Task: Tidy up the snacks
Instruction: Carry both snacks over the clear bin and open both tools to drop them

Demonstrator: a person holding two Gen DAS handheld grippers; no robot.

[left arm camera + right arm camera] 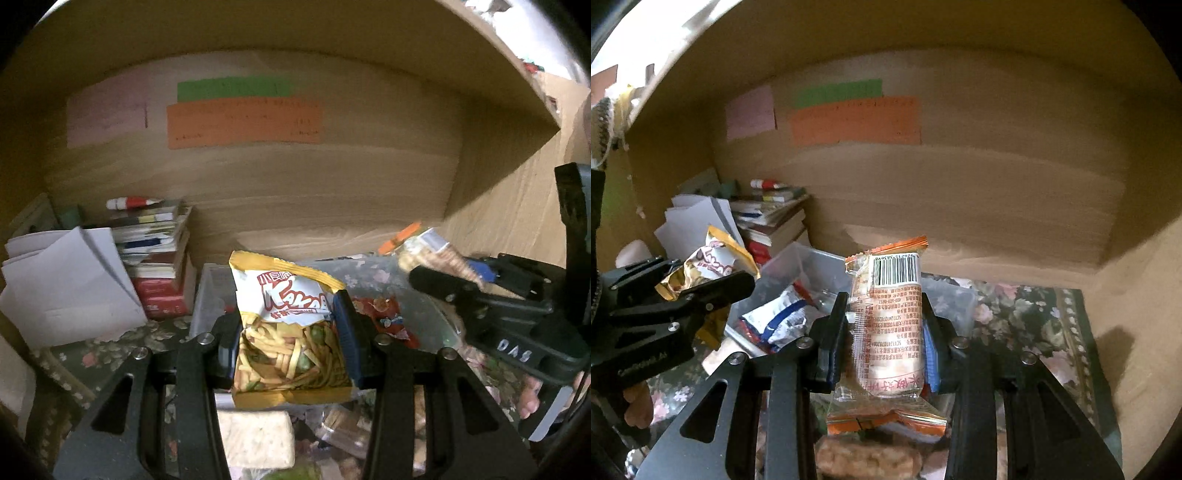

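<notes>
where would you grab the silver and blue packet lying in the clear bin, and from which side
Grip the silver and blue packet across its crumpled middle, coming down from above through the open top of the clear bin. It lies flat among other wrappers, and the bin walls block a sideways approach. Both hand-held grippers are full: the left holds a yellow snack bag, the right an orange biscuit pack.

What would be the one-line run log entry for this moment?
left gripper: shut on yellow snack bag | right gripper: shut on orange-ended cracker pack | clear bin: holds wrappers
</notes>
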